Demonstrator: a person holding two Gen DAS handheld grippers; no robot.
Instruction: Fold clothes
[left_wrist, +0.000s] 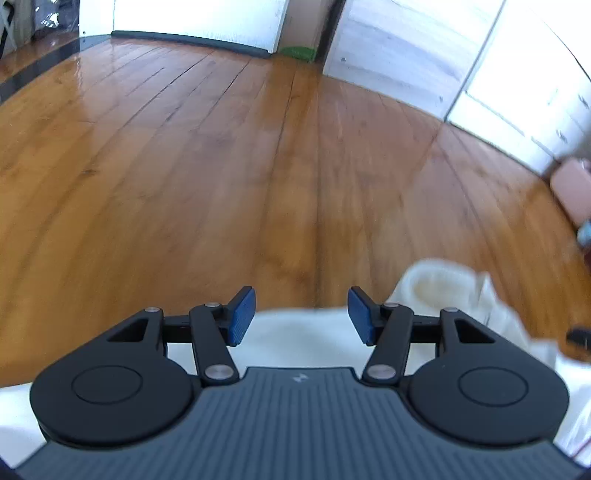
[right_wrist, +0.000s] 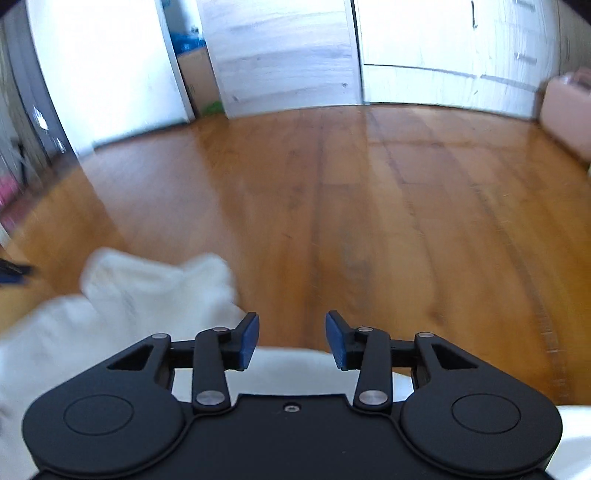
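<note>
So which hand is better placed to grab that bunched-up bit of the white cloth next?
Probably the right. Both tongs, left and right, are open and empty, but the raised fold of the white fabric garment seems closer beside the right tongs.

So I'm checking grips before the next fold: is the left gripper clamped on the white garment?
No, the left gripper has its jaws apart, with the white garment lying below, unpinched.

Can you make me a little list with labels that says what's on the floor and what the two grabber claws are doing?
floor: shiny wooden floor
clothing: white garment lying on the floor, rumpled
left gripper: open, nothing between the blue pads, above the garment's edge
right gripper: open, holding nothing, garment mostly to its left
background: white cabinets, pink box
fold: not neat yet
</note>
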